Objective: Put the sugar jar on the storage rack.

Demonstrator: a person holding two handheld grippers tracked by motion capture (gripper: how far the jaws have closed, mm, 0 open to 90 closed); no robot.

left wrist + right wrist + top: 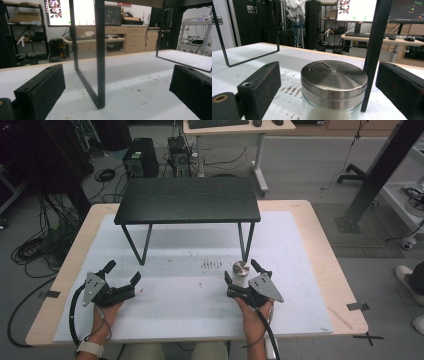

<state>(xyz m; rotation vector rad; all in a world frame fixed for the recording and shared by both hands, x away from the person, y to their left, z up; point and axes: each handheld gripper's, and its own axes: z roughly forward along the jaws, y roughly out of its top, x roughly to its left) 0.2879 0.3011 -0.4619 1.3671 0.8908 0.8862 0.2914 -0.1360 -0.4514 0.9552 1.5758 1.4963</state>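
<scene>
A glass shaker jar with a steel lid (241, 268) (334, 82) stands on the white table sheet (190, 305), close to the right front leg of a small black shelf (188, 200). My right gripper (244, 273) is open, its two black jaws on either side of the jar without touching it. Its left fingertip (260, 86) and right fingertip (398, 86) flank the lid. My left gripper (123, 272) sits open at the left on the sheet, nothing between its jaws. It faces the shelf's left leg frame (100, 62).
The black shelf stands on thin metal legs (145, 247) at the back half of the table. Dark scuff marks (211, 265) lie on the sheet left of the jar. A desk with a keyboard (225, 124), computers and cables are on the floor beyond.
</scene>
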